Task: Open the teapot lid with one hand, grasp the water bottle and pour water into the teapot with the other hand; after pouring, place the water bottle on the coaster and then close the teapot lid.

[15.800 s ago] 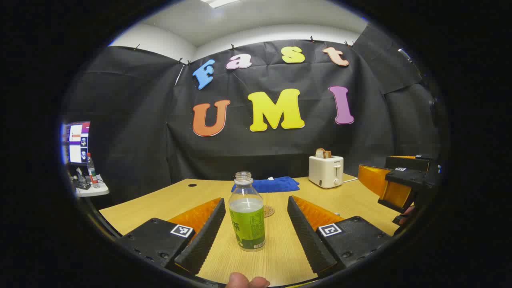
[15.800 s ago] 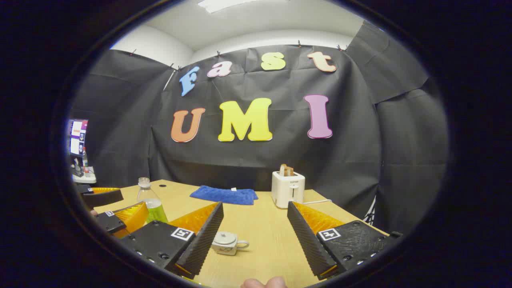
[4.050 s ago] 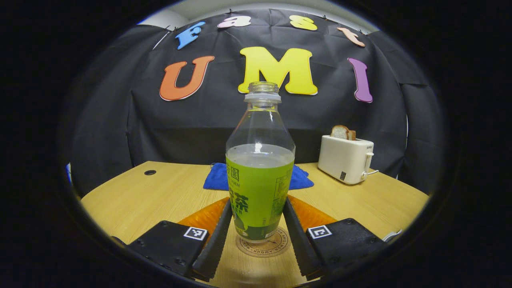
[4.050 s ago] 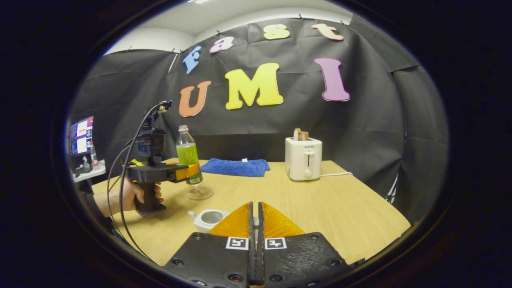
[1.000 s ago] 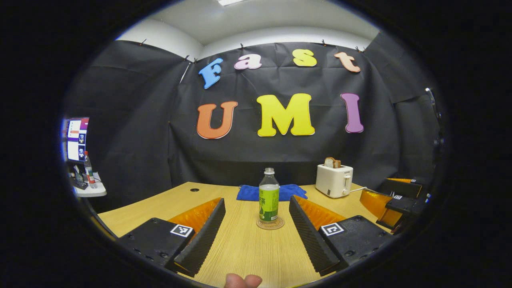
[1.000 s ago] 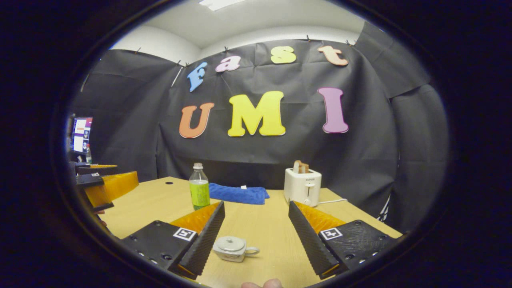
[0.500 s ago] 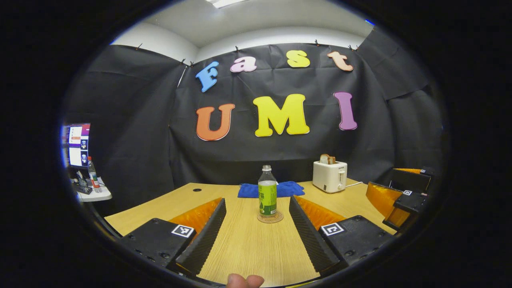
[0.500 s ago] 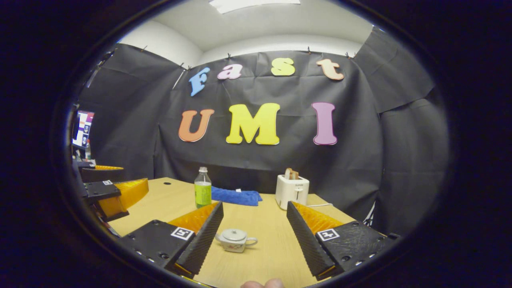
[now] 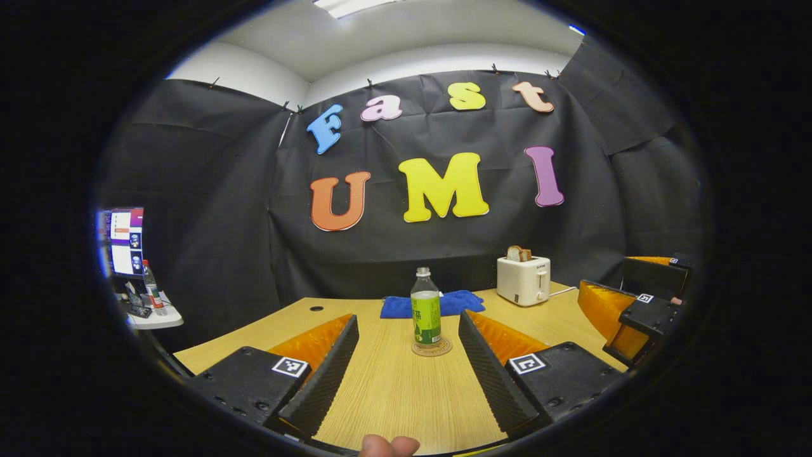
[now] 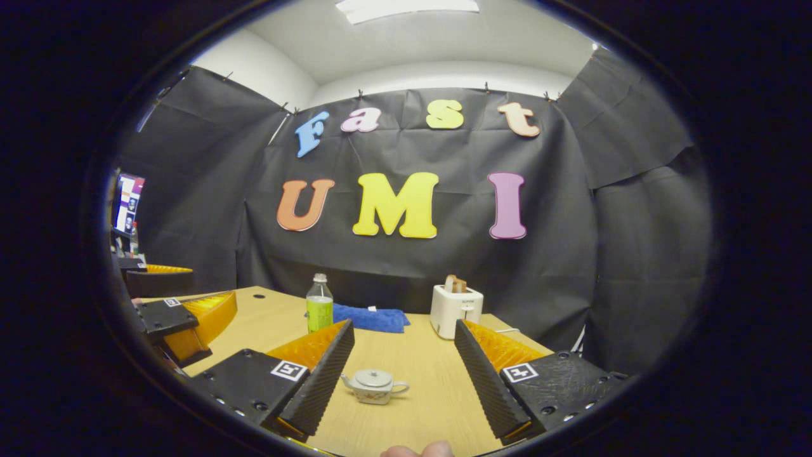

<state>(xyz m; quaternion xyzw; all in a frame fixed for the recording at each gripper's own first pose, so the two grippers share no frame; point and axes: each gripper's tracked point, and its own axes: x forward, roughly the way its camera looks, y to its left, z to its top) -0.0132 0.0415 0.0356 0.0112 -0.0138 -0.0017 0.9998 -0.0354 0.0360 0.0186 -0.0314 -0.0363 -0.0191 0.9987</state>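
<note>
Teapot [image 10: 374, 386] between open right claw [image 10: 401, 371] fingers, untouched

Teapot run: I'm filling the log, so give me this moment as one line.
water bottle: upright on coaster | teapot: lid on | left gripper: open | right gripper: open

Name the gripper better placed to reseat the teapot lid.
Right. The teapot, lid on, sits ahead of the right gripper, between its open jaws; the left gripper faces the water bottle on the coaster.

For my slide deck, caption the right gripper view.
Open right tool facing lidded teapot; bottle upright beyond, toaster behind.
</note>
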